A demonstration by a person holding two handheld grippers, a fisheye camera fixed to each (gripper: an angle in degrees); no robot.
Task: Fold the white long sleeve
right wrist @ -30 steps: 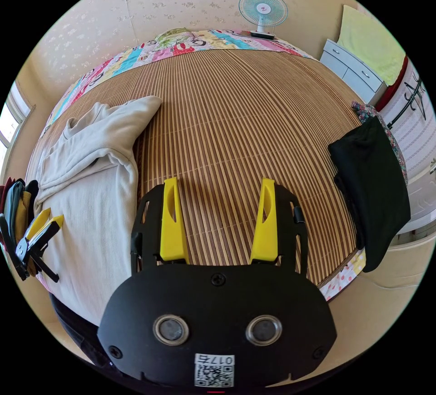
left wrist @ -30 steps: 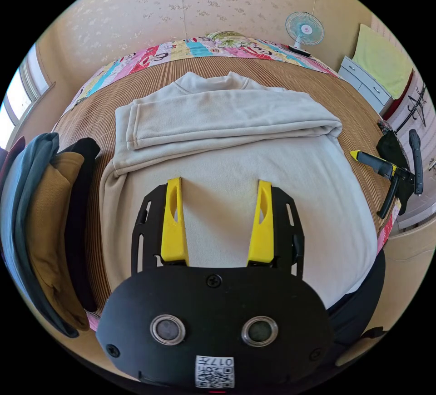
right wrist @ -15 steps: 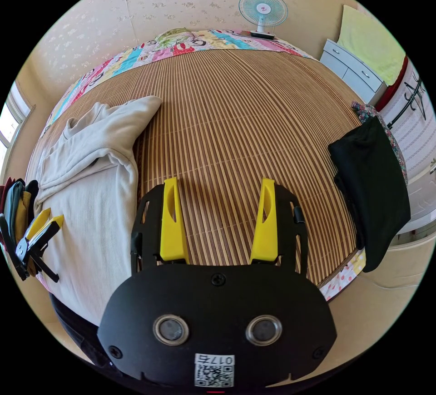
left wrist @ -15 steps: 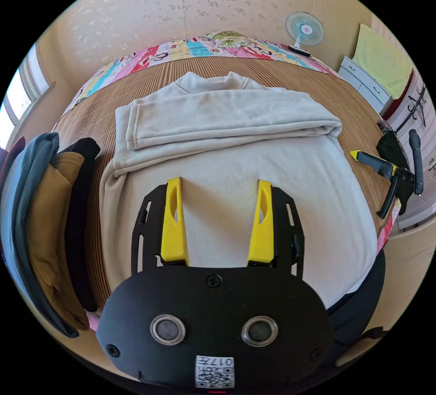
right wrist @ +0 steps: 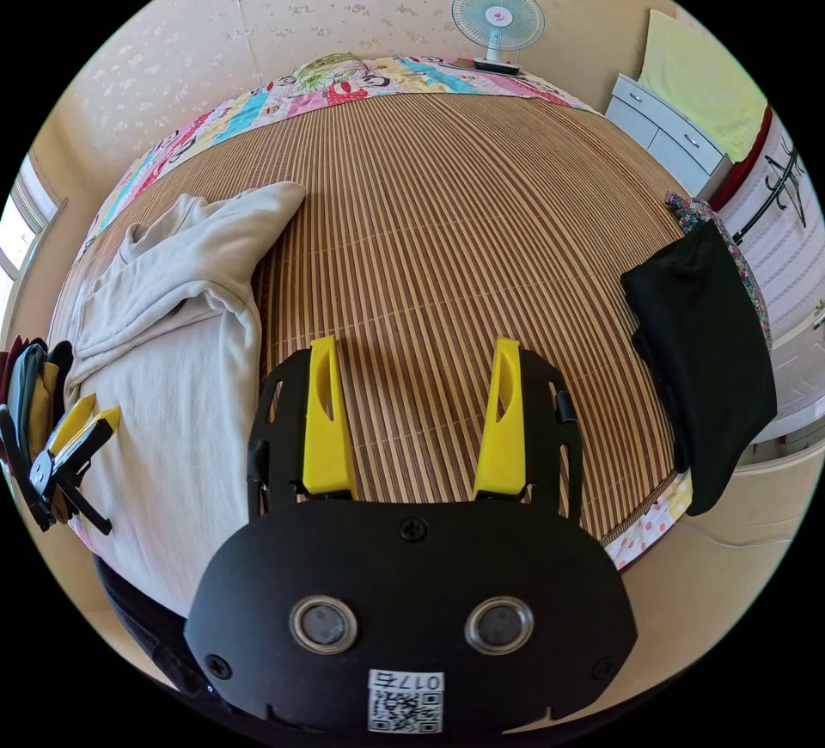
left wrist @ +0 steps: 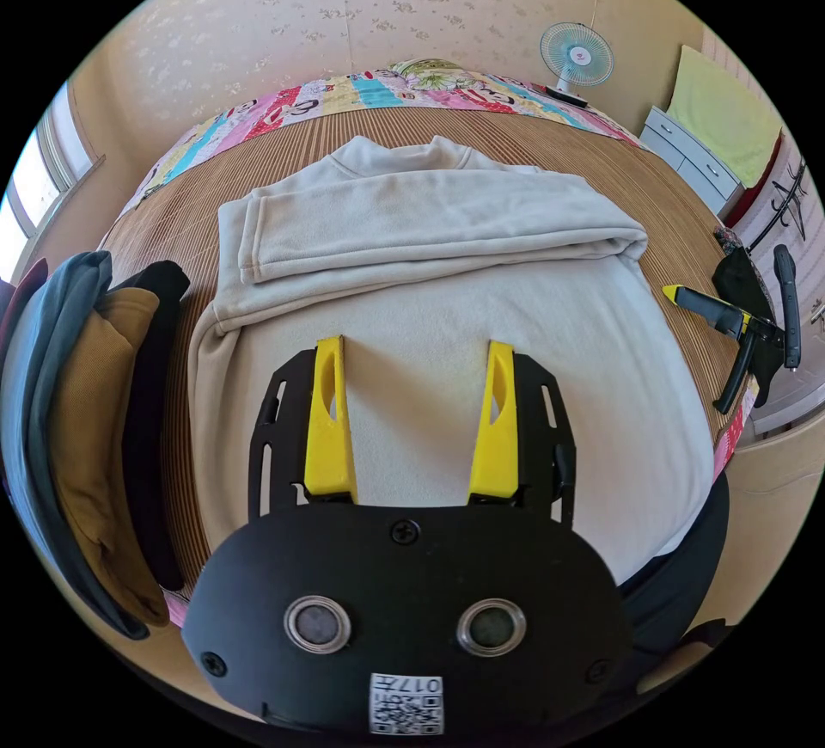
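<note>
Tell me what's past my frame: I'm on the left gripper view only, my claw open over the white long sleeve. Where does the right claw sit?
Observer: The right claw hovers open over bare bamboo mat, beside the white long sleeve, not touching it.
Operator: Anything on the mat on that side?
Observer: A black garment lies at the mat's edge, apart from the shirt.
Operator: How does my claw look from there?
Observer: The left claw sits at the shirt's near edge, in front of the stack of dark clothes.
</note>
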